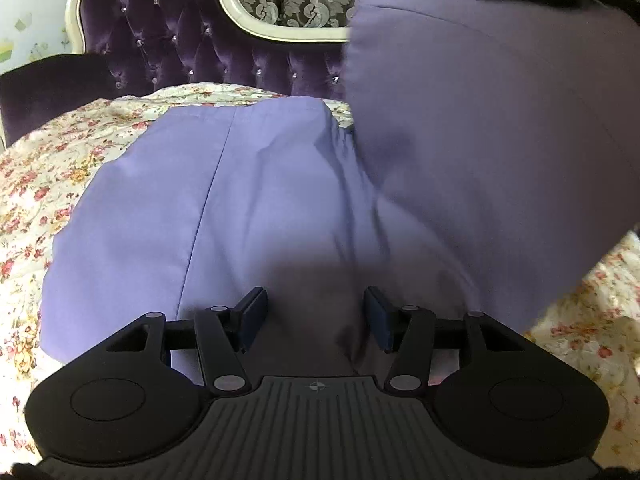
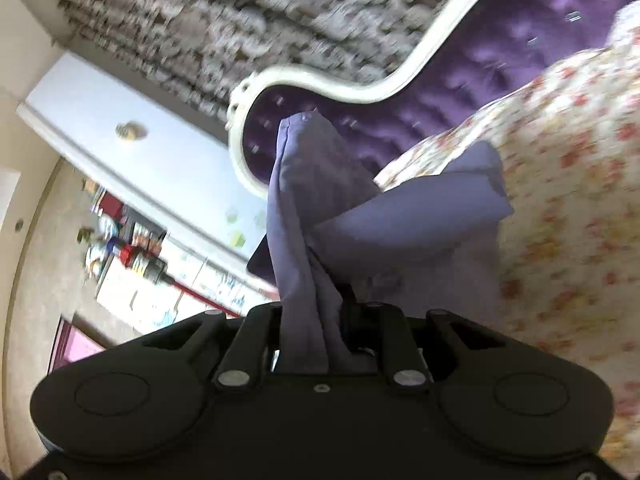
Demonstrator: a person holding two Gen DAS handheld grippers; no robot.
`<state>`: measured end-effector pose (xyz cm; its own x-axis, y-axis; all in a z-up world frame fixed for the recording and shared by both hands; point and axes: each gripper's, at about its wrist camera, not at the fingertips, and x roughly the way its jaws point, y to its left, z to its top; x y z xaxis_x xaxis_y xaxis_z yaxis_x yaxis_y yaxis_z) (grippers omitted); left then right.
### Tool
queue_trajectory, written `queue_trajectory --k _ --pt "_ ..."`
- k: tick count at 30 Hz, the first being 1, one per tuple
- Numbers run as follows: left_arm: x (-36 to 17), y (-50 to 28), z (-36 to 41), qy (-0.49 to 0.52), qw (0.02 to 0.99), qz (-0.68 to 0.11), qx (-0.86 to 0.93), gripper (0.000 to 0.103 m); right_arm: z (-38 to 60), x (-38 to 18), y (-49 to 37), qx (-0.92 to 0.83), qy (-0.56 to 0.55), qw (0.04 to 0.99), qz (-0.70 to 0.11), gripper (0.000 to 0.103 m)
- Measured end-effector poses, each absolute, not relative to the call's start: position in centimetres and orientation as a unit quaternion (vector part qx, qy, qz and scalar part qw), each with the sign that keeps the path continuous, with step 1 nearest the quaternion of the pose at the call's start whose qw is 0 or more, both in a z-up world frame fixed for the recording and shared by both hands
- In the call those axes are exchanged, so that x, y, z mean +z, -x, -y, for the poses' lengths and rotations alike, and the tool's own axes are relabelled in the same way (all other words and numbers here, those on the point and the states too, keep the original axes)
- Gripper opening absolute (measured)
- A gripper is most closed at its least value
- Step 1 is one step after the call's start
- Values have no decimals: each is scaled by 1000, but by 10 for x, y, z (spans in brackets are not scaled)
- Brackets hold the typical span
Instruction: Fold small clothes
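While the lavender garment point(image 1: 224, 208) is lying across the floral bedspread point(image 1: 52, 168) toward the tufted purple headboard point(image 1: 168, 40), the right gripper point(image 2: 320, 320) is pinching a bunched fold of it, raising that part (blurred). The left gripper point(image 1: 316, 316) is hovering over the cloth, jaws standing apart, gripping nothing.
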<state>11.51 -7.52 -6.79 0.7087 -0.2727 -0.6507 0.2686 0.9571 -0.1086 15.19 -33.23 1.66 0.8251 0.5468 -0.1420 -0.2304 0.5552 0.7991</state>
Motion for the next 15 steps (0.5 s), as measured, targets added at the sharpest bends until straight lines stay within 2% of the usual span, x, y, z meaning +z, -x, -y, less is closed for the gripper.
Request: queue_trajectory --k 6,15 --pt "-54 -94 30 54 922 -347 -161 51 252 17 -183 242 -332 885 -222 24" --pt "-9 -85 -69 86 944 -315 -52 51 162 -8 -202 213 -169 932 -240 25"
